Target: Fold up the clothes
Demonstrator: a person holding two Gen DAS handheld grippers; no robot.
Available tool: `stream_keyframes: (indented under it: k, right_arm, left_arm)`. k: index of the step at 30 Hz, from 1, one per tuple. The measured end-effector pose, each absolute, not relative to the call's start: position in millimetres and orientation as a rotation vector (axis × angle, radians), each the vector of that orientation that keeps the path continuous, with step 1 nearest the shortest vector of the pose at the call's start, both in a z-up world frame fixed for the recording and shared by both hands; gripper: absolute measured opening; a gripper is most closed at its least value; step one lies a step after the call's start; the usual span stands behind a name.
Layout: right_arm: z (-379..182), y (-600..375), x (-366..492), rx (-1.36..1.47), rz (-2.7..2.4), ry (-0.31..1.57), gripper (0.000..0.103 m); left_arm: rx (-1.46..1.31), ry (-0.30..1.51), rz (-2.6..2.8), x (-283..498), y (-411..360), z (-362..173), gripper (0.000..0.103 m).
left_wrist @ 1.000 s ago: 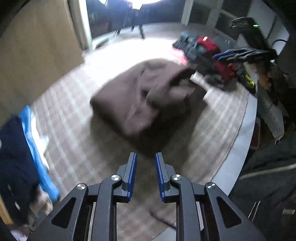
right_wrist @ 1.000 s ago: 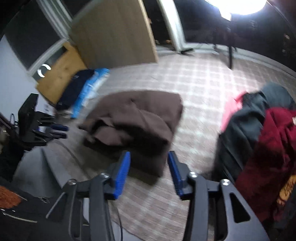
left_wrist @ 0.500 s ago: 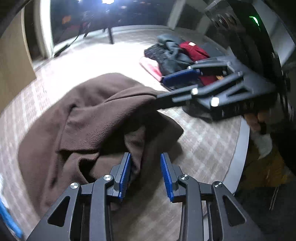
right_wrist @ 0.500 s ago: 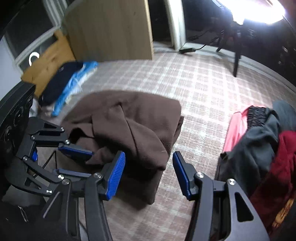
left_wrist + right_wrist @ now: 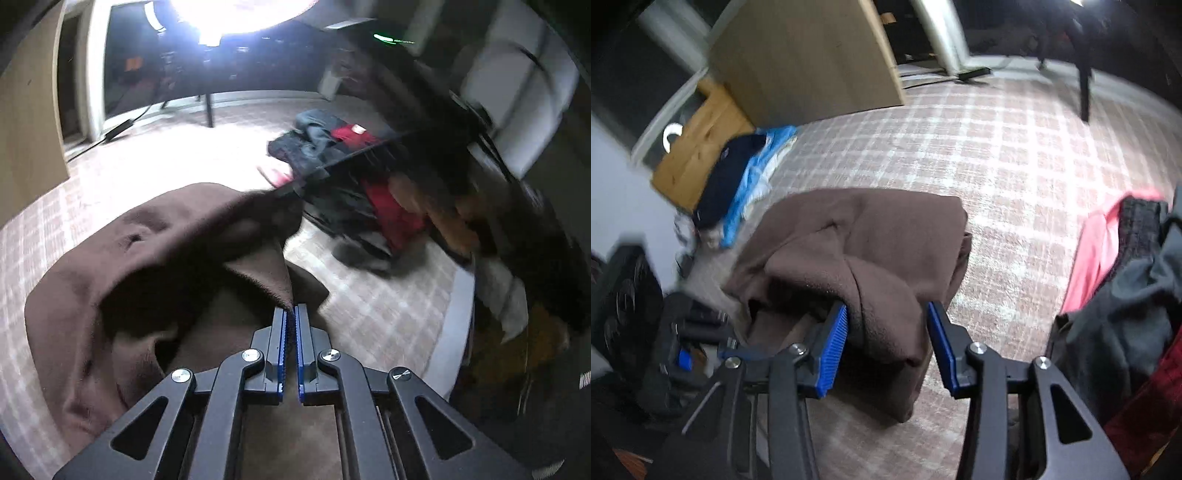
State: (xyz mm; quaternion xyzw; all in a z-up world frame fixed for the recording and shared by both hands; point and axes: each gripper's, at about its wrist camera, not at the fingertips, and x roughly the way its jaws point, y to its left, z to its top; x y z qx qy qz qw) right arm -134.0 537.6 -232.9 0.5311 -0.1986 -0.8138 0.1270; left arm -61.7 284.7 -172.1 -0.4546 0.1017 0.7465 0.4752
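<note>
left wrist view: left gripper [image 5: 291, 314] just clamped onto a corner of the brown fleece [image 5: 159, 258], heaped on the checked rug [image 5: 373, 314]. right gripper [image 5: 886, 314] closing around another fold, pads not pressing yet. ready to lift and spread.

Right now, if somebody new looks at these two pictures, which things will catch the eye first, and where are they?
First comes the brown fleece garment, bunched in the middle of the checked rug. The left gripper is shut on a corner of it, while a fold lies between the right gripper and its parted jaws. Next is the heap of red, grey and pink clothes at the rug's right side.
</note>
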Motion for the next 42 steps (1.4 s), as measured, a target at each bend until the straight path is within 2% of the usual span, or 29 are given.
stream_keyframes:
  k: [1, 4, 6, 8, 10, 12, 17, 18, 19, 24, 28, 35, 38, 41, 42]
  right_arm:
    - [-235.0, 539.4, -135.5, 1.567, -2.336, -0.608, 0.043]
    - [-239.3, 530.0, -130.4, 1.636, -2.348, -0.472, 0.043]
    - [-235.7, 525.0, -123.8, 1.638, -2.394, -0.401, 0.043]
    - [-222.4, 513.2, -110.0, 1.584, -2.449, -0.312, 0.043]
    - [-212.0, 504.0, -97.4, 1.523, -2.437, -0.309, 0.043]
    - [-204.6, 497.0, -87.2, 1.481, -2.427, -0.32, 0.043]
    - [-212.3, 498.6, -86.5, 1.51, -2.467, -0.286, 0.043]
    - [-214.4, 502.7, -86.8, 1.513, -2.464, -0.3, 0.043]
    - [-216.0, 507.5, -86.4, 1.516, -2.469, -0.311, 0.043]
    - [-218.5, 518.3, -92.5, 1.511, -2.471, -0.356, 0.043]
    - [-221.1, 522.6, -96.6, 1.495, -2.43, -0.447, 0.043]
    - [-225.2, 508.3, -91.8, 1.536, -2.453, -0.306, 0.043]
    - [-198.2, 487.8, -88.8, 1.414, -2.455, -0.258, 0.043]
    - [-191.9, 453.1, -86.7, 1.371, -2.393, -0.176, 0.043]
    - [-194.9, 442.1, -88.4, 1.38, -2.376, -0.142, 0.043]
  left_arm:
    - [-1.143, 0.259, 1.802, -61.2, 282.2, -177.2, 0.004]
    - [-1.224, 0.26, 1.779, -62.5, 274.7, -188.5, 0.003]
    - [-1.222, 0.196, 1.813, -66.1, 268.3, -181.2, 0.003]
    - [-1.205, 0.12, 1.844, -72.0, 266.4, -172.9, 0.009]
    - [-1.219, 0.05, 1.872, -82.9, 270.2, -172.1, 0.016]
    - [-1.263, 0.032, 1.889, -92.8, 279.7, -179.4, 0.019]
    - [-1.333, 0.024, 1.909, -109.1, 299.0, -202.3, 0.017]
    - [-1.328, 0.002, 1.905, -110.3, 299.9, -204.1, 0.012]
    - [-1.317, -0.016, 1.9, -109.8, 300.0, -203.6, 0.002]
    - [-1.206, -0.012, 1.88, -83.7, 293.8, -170.9, 0.002]
    - [-1.106, 0.098, 1.88, -54.3, 289.7, -149.2, 0.002]
    - [-1.349, 0.132, 1.785, -55.2, 287.7, -210.8, 0.0]
    - [-1.281, 0.135, 1.806, -39.0, 273.1, -185.5, 0.002]
    - [-1.236, 0.135, 1.91, -35.7, 245.2, -156.3, 0.004]
    - [-1.22, 0.145, 1.963, -38.4, 234.4, -149.2, 0.007]
